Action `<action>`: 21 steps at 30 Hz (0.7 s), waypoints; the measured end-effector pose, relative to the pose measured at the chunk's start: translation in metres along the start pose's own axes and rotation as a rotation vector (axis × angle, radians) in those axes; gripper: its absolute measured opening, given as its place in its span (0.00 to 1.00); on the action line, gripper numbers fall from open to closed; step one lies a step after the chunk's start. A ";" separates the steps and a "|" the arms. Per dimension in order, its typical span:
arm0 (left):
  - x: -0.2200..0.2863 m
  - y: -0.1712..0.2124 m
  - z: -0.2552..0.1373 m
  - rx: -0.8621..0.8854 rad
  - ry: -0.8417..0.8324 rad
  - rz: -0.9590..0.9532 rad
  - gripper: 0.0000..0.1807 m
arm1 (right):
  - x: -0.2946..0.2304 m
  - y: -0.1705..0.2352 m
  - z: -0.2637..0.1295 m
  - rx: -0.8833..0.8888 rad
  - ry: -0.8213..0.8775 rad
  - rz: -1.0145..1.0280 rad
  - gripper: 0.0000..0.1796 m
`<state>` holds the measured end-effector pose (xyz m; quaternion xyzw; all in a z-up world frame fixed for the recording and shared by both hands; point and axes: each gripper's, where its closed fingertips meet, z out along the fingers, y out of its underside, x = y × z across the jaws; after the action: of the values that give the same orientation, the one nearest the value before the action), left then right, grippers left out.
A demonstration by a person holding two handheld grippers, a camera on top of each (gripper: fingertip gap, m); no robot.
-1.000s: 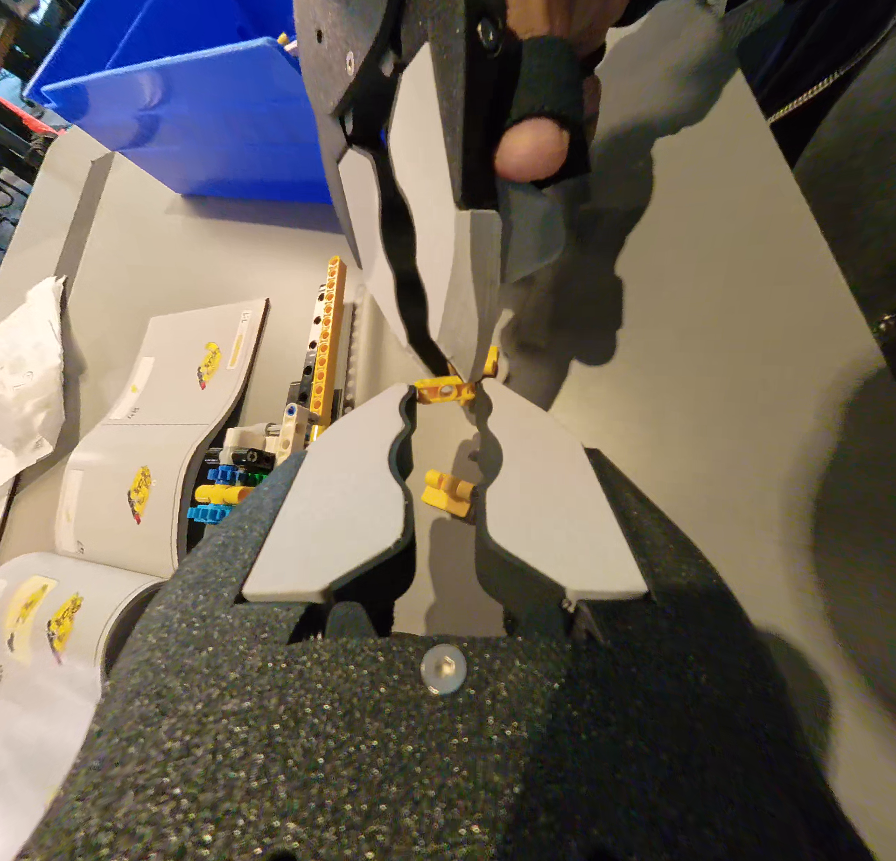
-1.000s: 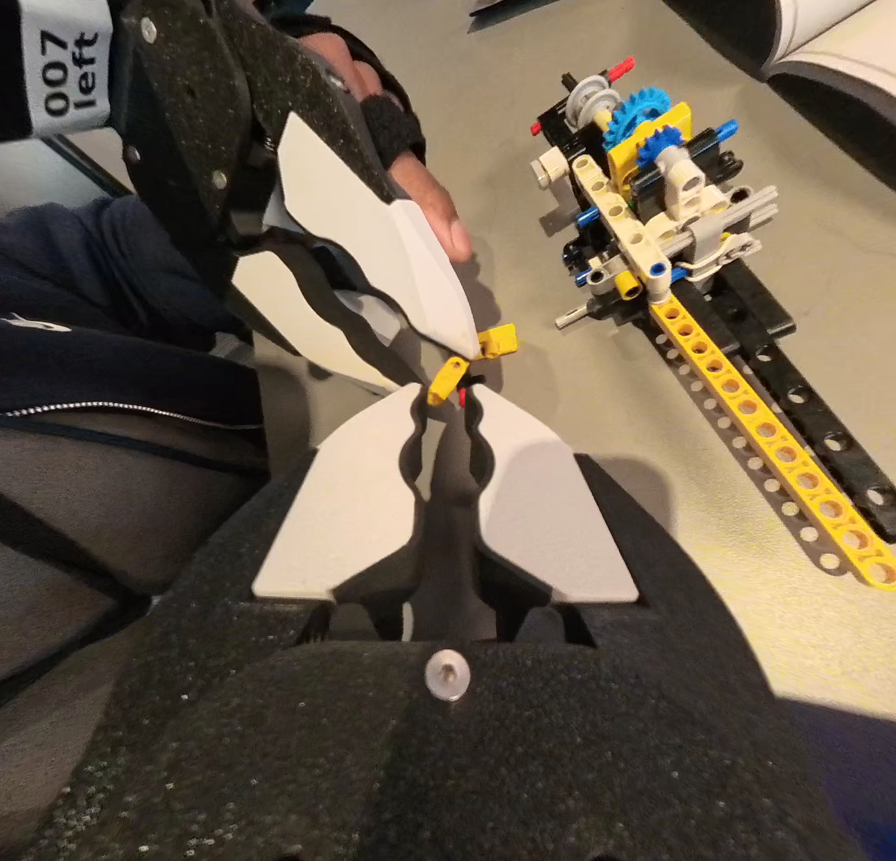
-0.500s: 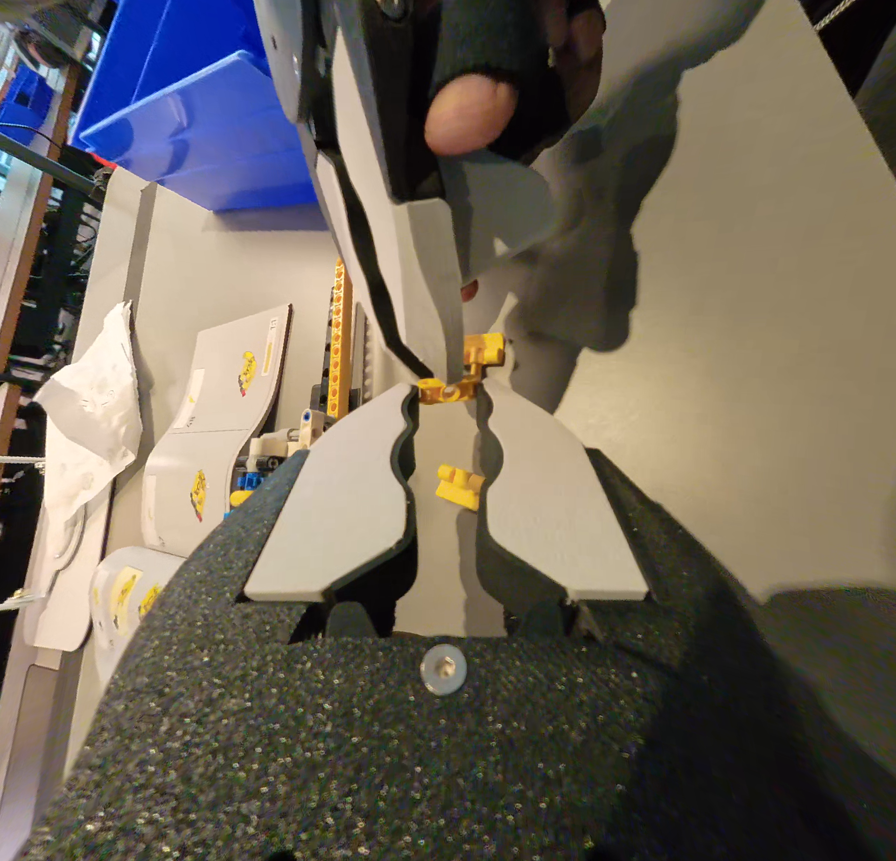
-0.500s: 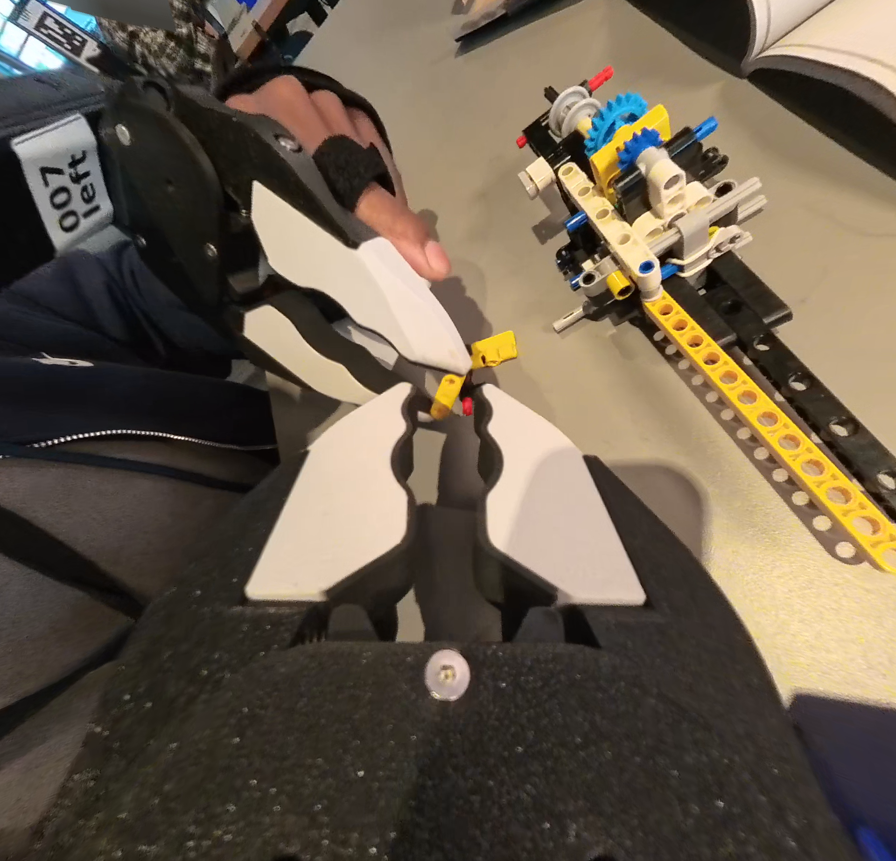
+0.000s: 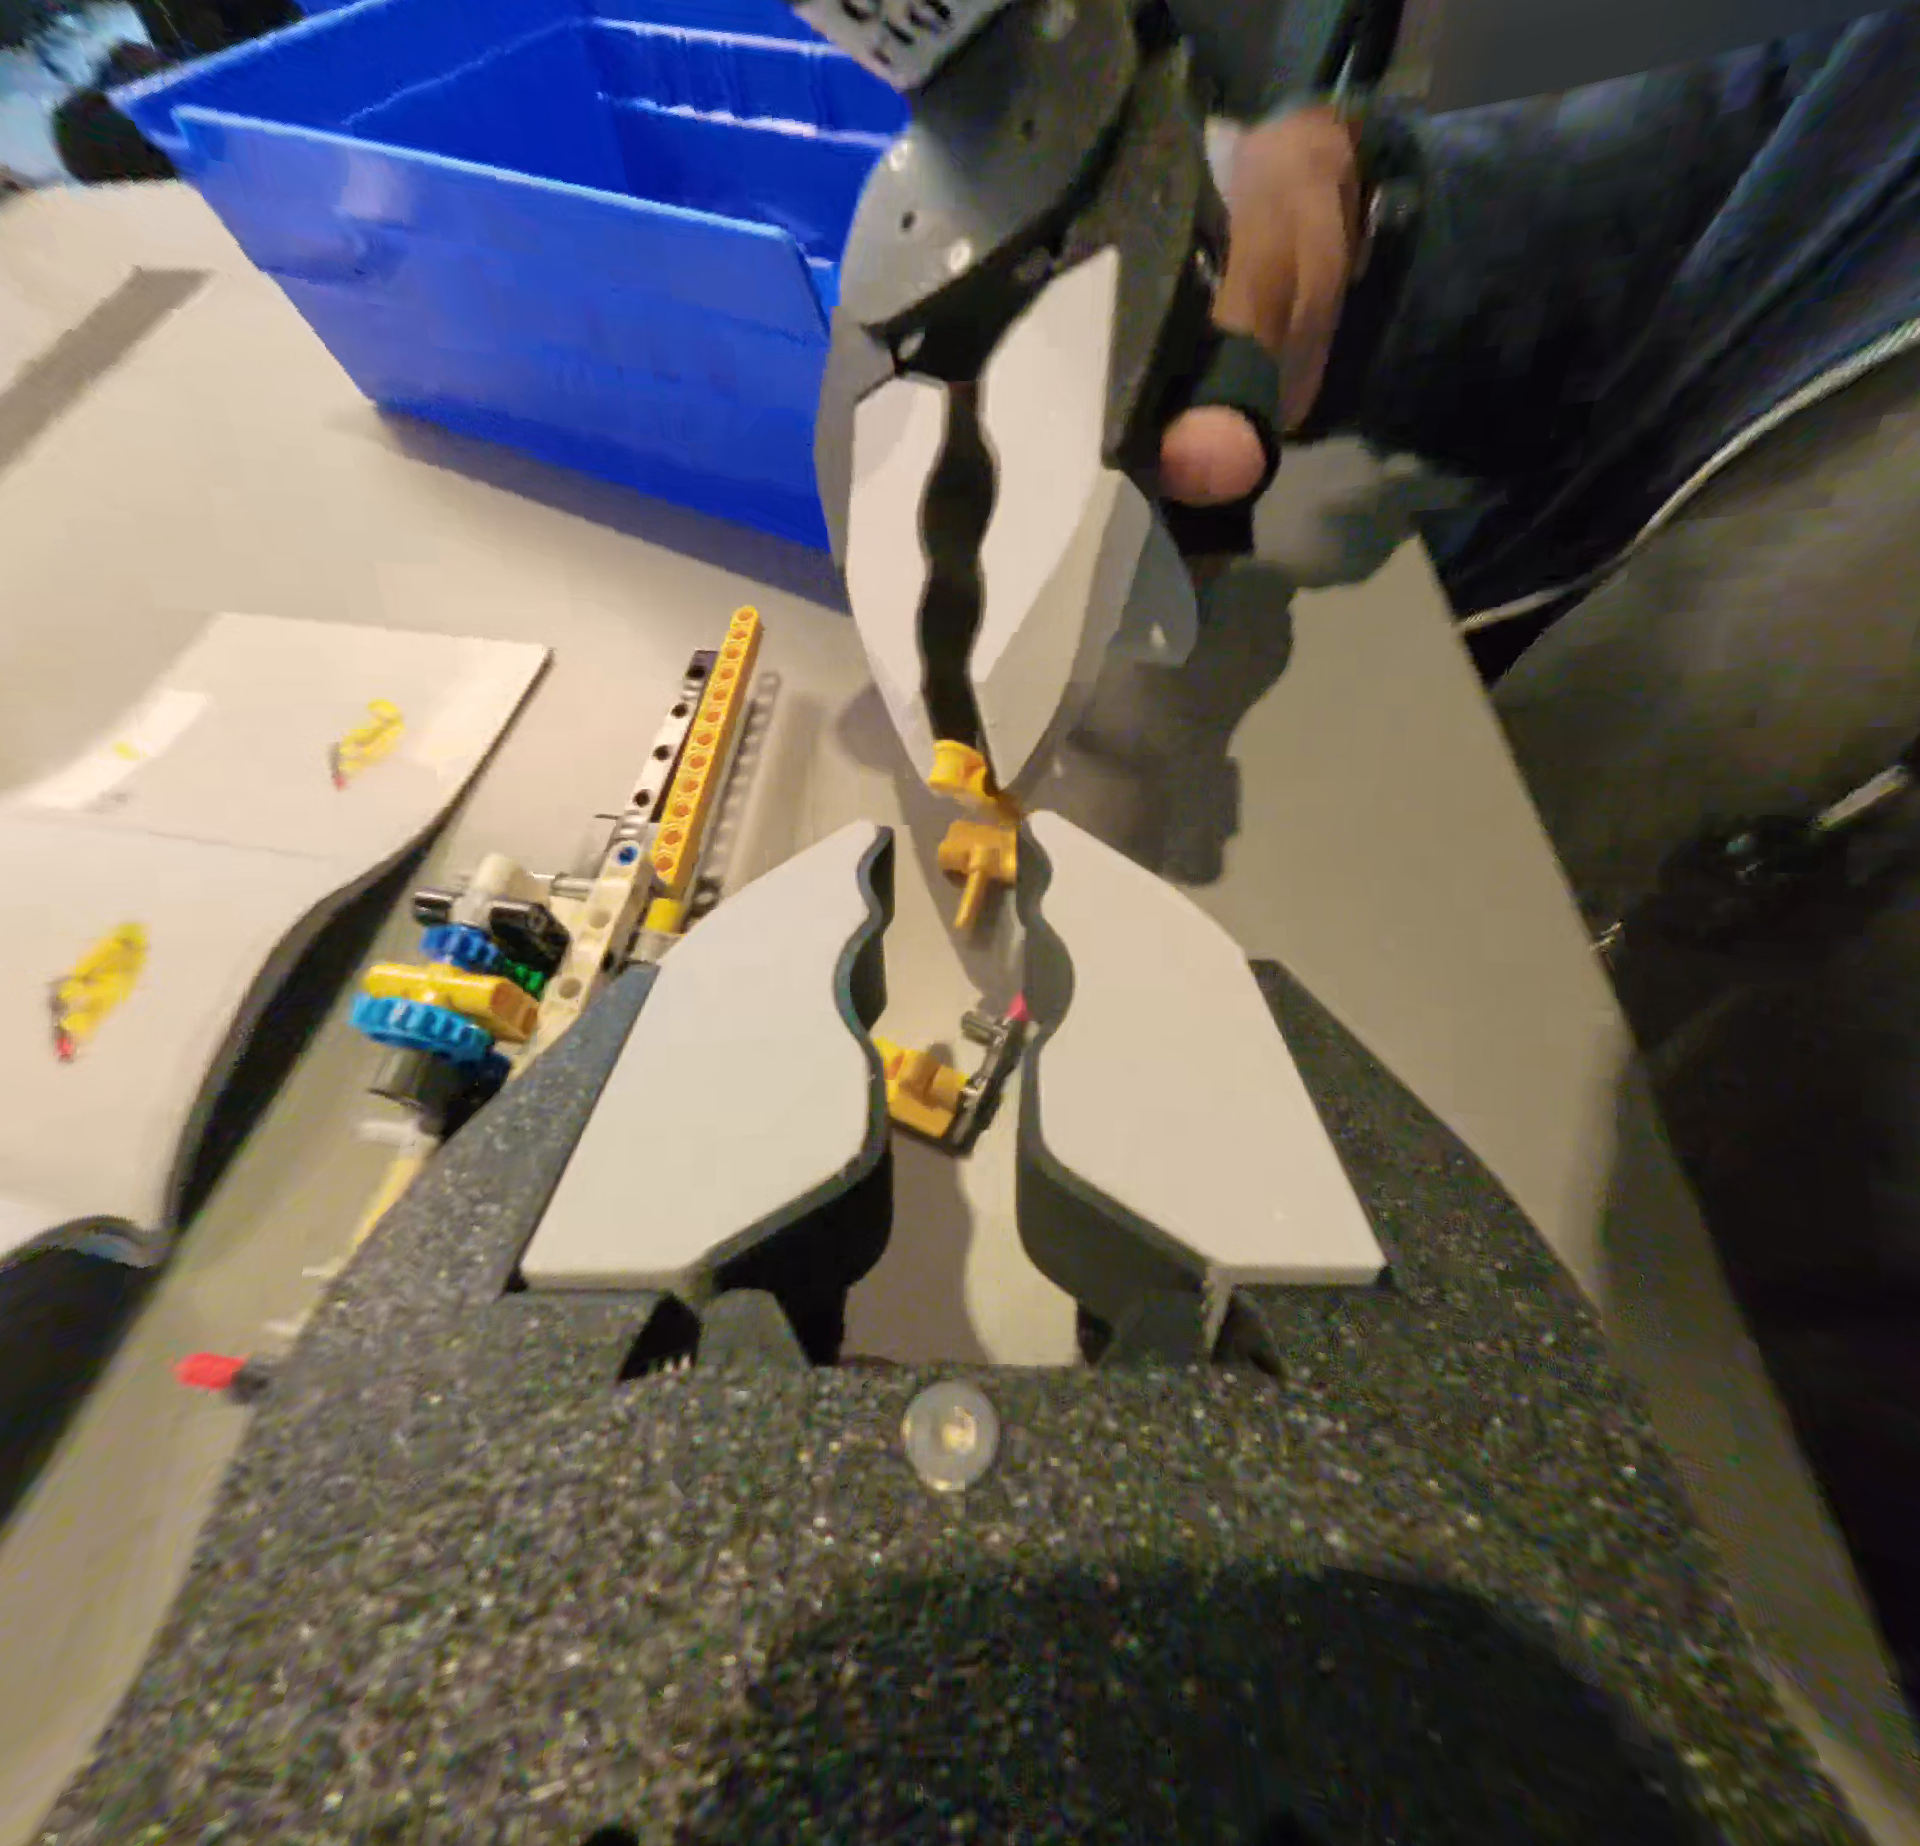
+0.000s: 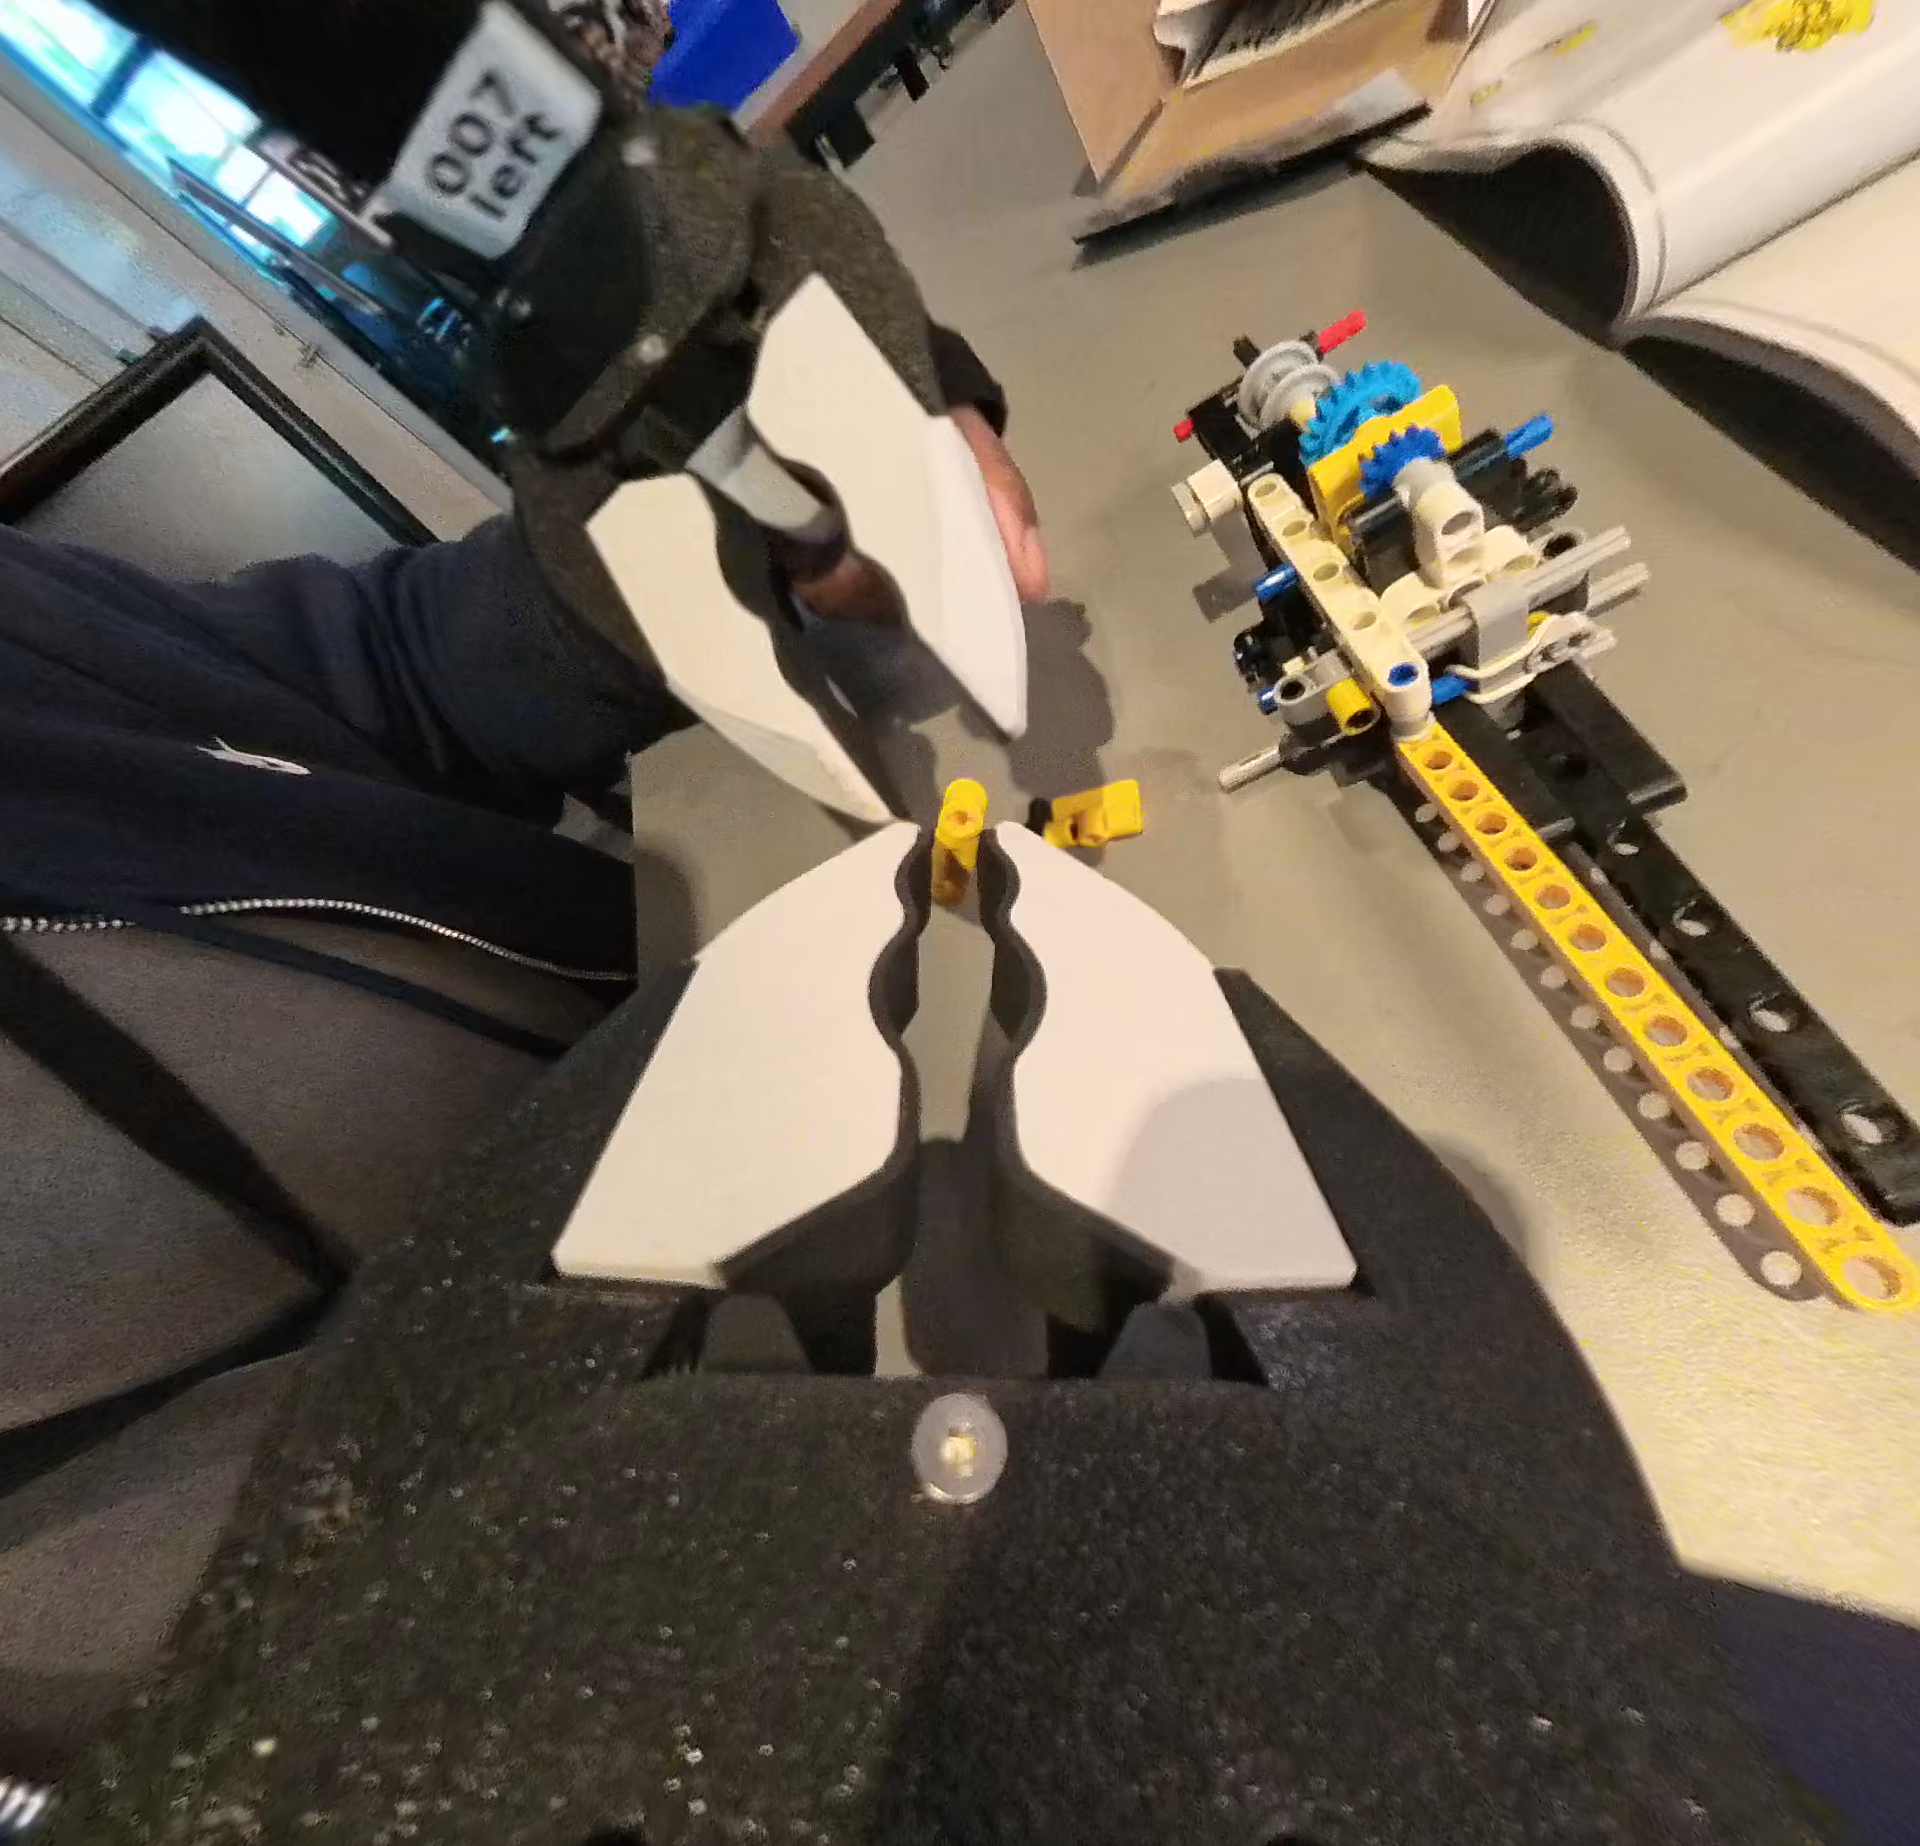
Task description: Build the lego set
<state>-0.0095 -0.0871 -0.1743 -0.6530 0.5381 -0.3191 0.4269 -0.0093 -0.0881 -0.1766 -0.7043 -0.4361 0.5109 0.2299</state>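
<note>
My right gripper (image 6: 958, 840) is shut on a small yellow connector (image 6: 956, 846) that stands upright between its tips. In the left wrist view it (image 5: 977, 773) comes down from above with the connector (image 5: 975, 851) hanging below it, a peg pointing down. My left gripper (image 5: 961, 830) is open, with its jaws either side of the connector but not clamping it. It also shows in the right wrist view (image 6: 951, 768), just behind the connector. A second yellow piece (image 6: 1096, 814) with a dark end lies on the table (image 5: 925, 1079). The part-built lego model (image 6: 1382, 549) lies to the right.
The model's long yellow beam (image 6: 1621, 975) and black beam reach toward the near right. Blue bins (image 5: 520, 238) stand at the back. Open instruction booklets (image 5: 208, 809) lie beside the model. A red pin (image 5: 208, 1370) lies loose. A cardboard box (image 6: 1195, 82) stands farther off. The tips of both grippers are at nearly the same place.
The yellow piece that spanned my left gripper's tips is now held by the right gripper alone. The grippers have drawn slightly apart and both views have swung.
</note>
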 end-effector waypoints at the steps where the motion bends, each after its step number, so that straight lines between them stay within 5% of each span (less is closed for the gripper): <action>1: 0.001 -0.003 -0.001 0.026 0.036 -0.067 0.12 | -0.001 -0.003 -0.001 0.019 -0.006 -0.016 0.05; 7: 0.001 -0.015 -0.003 0.142 0.181 -0.365 0.12 | -0.005 -0.017 -0.005 0.107 -0.048 -0.004 0.04; 21: 0.003 -0.023 -0.002 0.238 0.319 -0.581 0.06 | -0.010 -0.029 -0.006 0.205 -0.103 0.053 0.04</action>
<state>-0.0002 -0.0895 -0.1529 -0.6662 0.3489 -0.5858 0.3020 -0.0154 -0.0808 -0.1473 -0.6612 -0.3740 0.5940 0.2646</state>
